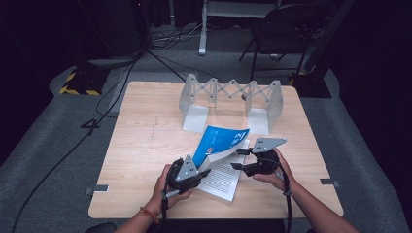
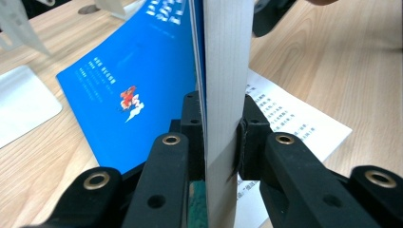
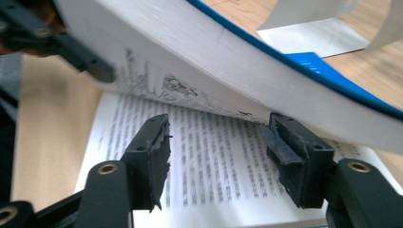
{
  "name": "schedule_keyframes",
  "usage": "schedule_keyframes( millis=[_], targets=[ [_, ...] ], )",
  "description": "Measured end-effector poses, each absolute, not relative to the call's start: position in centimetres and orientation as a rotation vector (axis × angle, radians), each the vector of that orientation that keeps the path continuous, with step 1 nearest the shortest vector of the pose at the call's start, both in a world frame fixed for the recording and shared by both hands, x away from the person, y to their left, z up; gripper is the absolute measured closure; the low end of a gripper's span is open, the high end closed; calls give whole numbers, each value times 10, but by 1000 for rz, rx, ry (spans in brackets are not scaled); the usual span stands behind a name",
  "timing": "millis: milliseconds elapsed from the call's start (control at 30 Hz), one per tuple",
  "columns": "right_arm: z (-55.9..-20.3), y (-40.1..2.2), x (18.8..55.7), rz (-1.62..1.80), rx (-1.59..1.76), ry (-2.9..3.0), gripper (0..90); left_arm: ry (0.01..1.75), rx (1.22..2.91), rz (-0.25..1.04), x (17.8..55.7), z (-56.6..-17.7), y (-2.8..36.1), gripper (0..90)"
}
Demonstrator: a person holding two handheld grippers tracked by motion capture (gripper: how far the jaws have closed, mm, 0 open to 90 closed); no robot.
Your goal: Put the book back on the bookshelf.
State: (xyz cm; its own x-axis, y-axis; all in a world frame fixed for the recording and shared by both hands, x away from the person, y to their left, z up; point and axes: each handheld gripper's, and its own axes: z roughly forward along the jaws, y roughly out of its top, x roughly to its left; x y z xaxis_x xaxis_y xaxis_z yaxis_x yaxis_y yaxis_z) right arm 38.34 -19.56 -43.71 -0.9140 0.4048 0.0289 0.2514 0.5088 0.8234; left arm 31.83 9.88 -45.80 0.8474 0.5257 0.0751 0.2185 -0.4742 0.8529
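One book (image 1: 219, 160) on the tabletop (image 1: 141, 145), blue cover, lying open just below the centre of the high view, a touch toward five o'clock. One pale folding rack (image 1: 232, 99) stands behind it at twelve o'clock, two flat feet on the wood. Two claws in play, one per hand.

Left claw (image 2: 221, 137) is clamped on a thick wad of pages together with the blue cover (image 2: 128, 80), pads pressing from both sides; that bundle stands lifted, rising toward twelve in the left gripper view. In the high view the left hand (image 1: 167, 187) sits at seven o'clock of the book, knuckles wrapped round the handle, claw aimed up and right toward one o'clock.

Right claw (image 3: 216, 156) gapes wide, nothing pinched; its jaws hover low over the printed page (image 3: 209, 156) lying flat, with the lifted pages arching above from ten to four. The right hand (image 1: 272, 170) holds at three o'clock of the book, claw pointing toward nine, forearm entering from five o'clock.
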Motion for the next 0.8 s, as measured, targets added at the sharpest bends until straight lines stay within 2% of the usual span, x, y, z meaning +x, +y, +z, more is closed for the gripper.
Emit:
schedule_keyframes(
  millis=[400, 433, 800],
  targets=[
    [-422, -221, 378, 1424, 476, 2499, 448, 502, 2092, 382, 324, -458, 112, 774],
    [-421, -221, 379, 1408, 465, 2488, 414, 494, 2096, 379, 326, -458, 116, 774],
    [-426, -204, 400, 1236, 321, 2529, 280, 480, 2097, 348, 331, -458, 127, 773]
  ],
)
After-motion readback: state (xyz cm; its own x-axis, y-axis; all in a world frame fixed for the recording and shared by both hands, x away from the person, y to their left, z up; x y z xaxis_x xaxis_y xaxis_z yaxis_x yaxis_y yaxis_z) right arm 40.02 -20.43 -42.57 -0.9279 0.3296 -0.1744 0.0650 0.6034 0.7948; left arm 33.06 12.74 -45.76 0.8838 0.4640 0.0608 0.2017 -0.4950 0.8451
